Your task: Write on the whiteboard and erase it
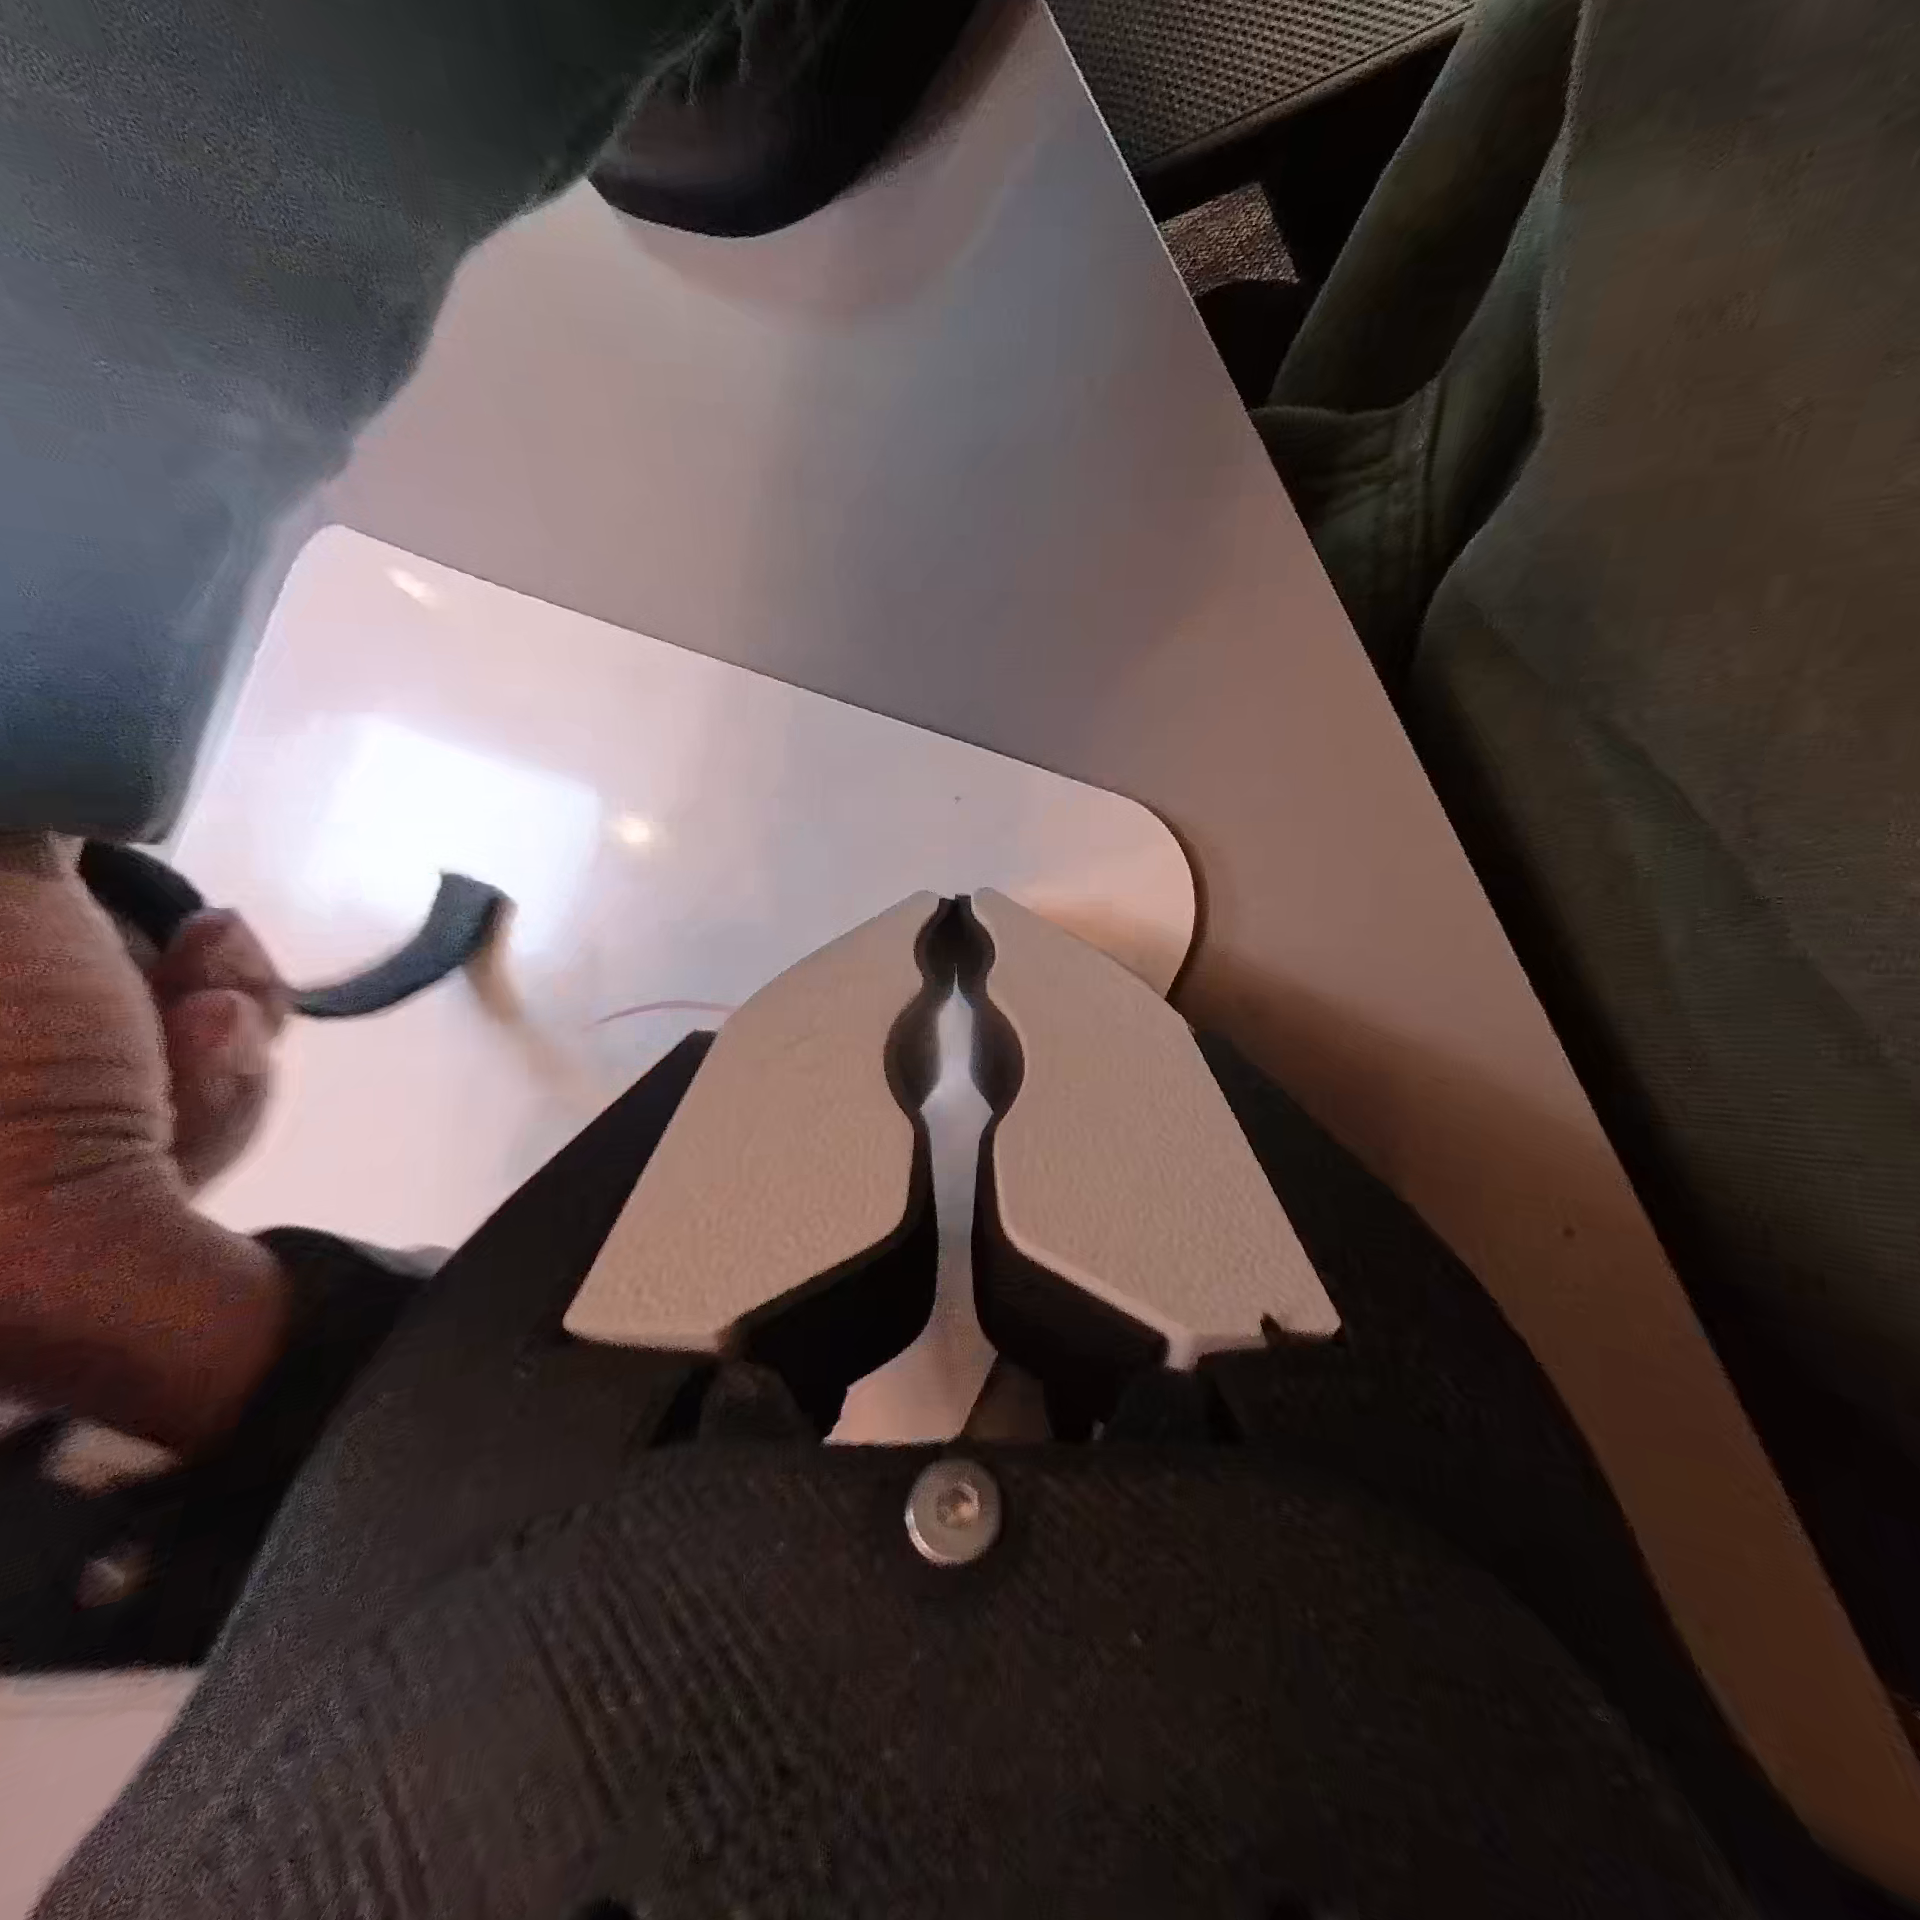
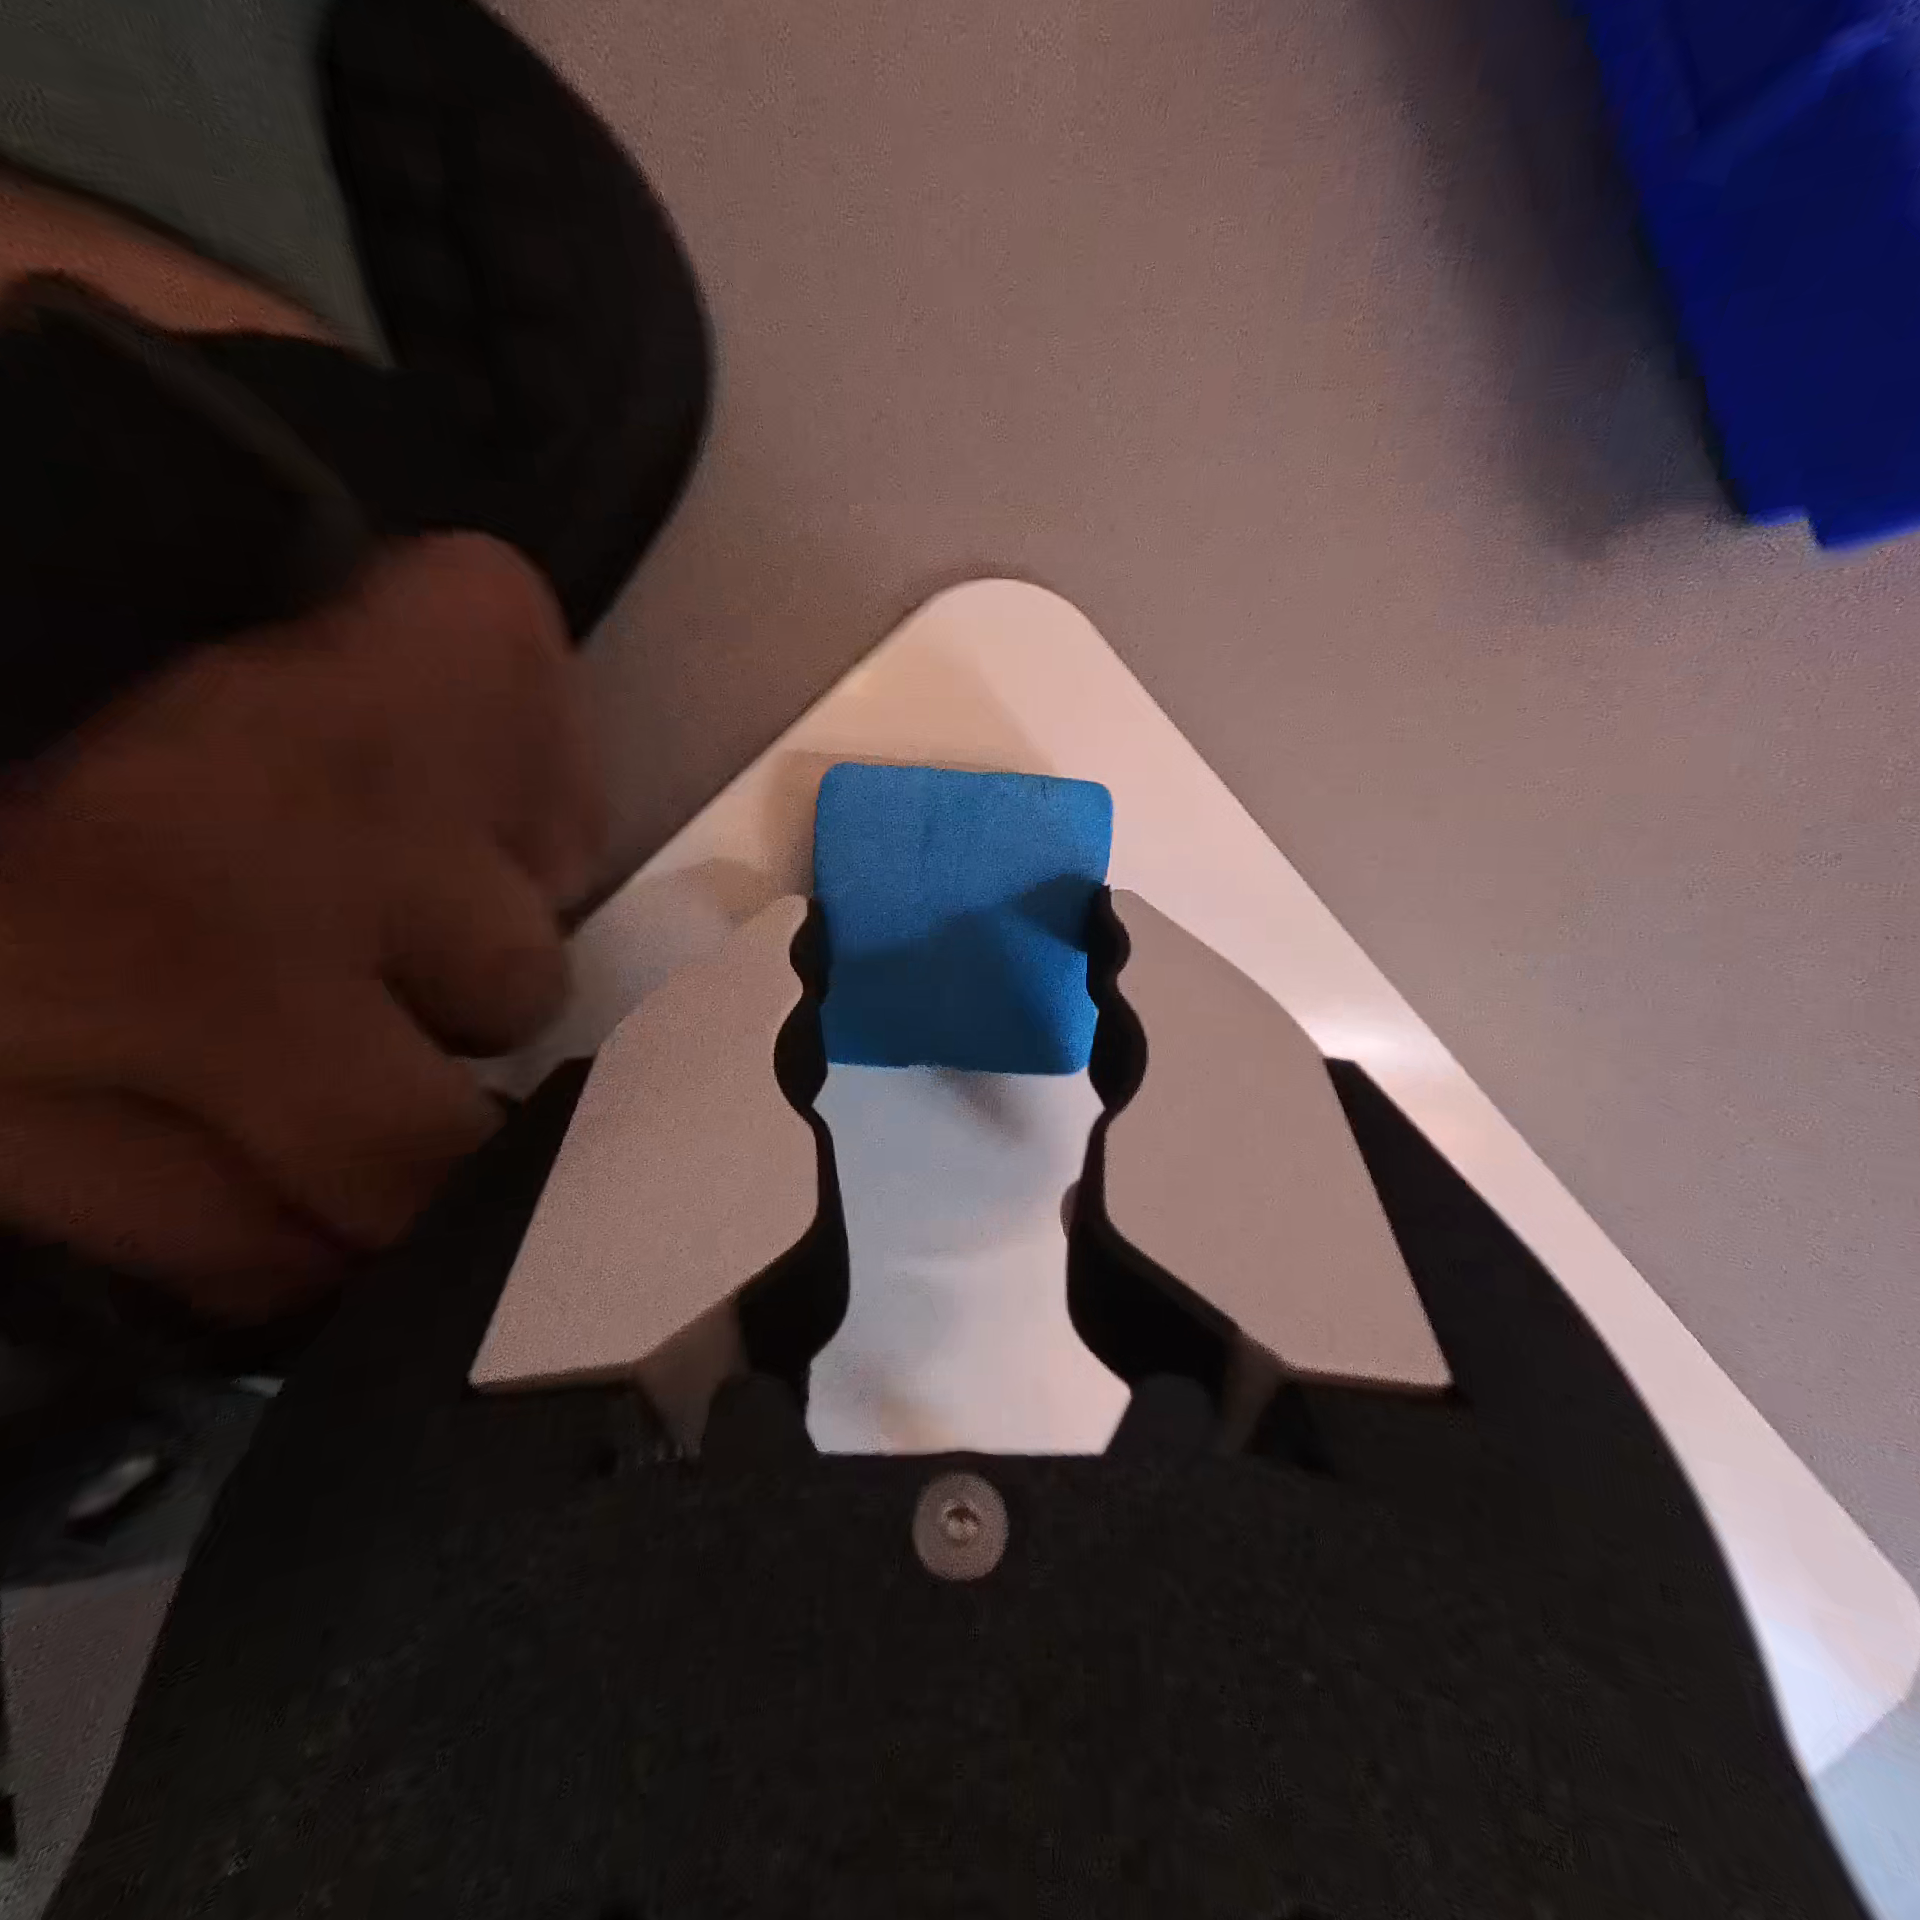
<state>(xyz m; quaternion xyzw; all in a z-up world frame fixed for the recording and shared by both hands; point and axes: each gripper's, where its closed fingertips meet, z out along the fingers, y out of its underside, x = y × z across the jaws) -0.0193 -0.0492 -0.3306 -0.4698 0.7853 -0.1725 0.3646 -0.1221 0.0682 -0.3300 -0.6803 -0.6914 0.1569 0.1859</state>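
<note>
In the left wrist view, a glossy whiteboard (image 1: pixel 644 831) with rounded corners is seen lying flat on a pale table (image 1: pixel 883 499), whose edge runs diagonally down the right; beyond that edge grey-green cloth (image 1: pixel 1662 727) is visible. The upper left is blocked by a blurred dark sleeve (image 1: pixel 208 364), and at the left a hand (image 1: pixel 114 1091) is seen over the board (heavily blurred, so what it grips cannot be made out). A faint reddish stroke (image 1: pixel 665 1008) is visible on the board just beside the fingers. The left gripper (image 1: pixel 963 909) is held over the board's near corner, its fingers pressed together at the tips with nothing between them.

In the right wrist view, a corner of the whiteboard (image 2: pixel 1226 831) points away from the camera. A blurred hand (image 2: pixel 281 935) fills the left side, and a blue object (image 2: pixel 1787 270) is seen at the upper right on the table (image 2: pixel 1143 364). A blue eraser (image 2: pixel 961 914) is pinched between the fingers of the right gripper (image 2: pixel 961 920), over the board near its corner.
</note>
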